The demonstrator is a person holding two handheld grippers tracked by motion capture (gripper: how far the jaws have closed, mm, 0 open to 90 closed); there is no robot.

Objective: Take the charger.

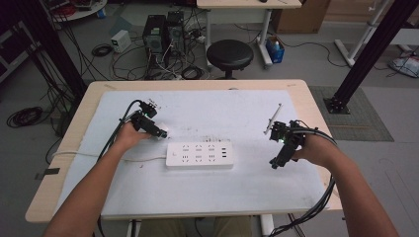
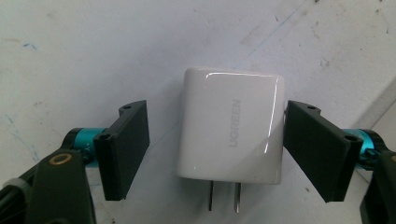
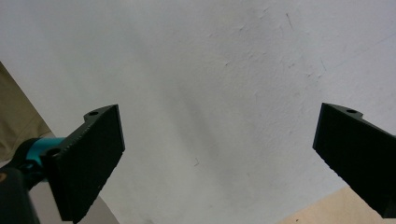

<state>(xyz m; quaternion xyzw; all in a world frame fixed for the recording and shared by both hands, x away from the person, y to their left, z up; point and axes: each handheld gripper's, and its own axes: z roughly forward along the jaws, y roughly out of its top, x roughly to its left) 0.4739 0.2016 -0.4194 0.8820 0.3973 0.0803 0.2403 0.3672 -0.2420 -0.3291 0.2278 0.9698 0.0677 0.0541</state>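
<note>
The left tongs (image 2: 217, 154) stand astride the white charger (image 2: 232, 125) lying flat on the table (image 1: 247, 113), one pad touching or nearly so, the other with a gap, so I'd centre them and squeeze squarely on its sides, clear of the prongs. The strip (image 1: 199, 155) waits just beside it. The right tongs (image 3: 219, 154) hang wide apart, empty.

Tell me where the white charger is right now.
The white charger lies on the white mat between the left gripper's open fingers, just left of the power strip in the high view.
</note>
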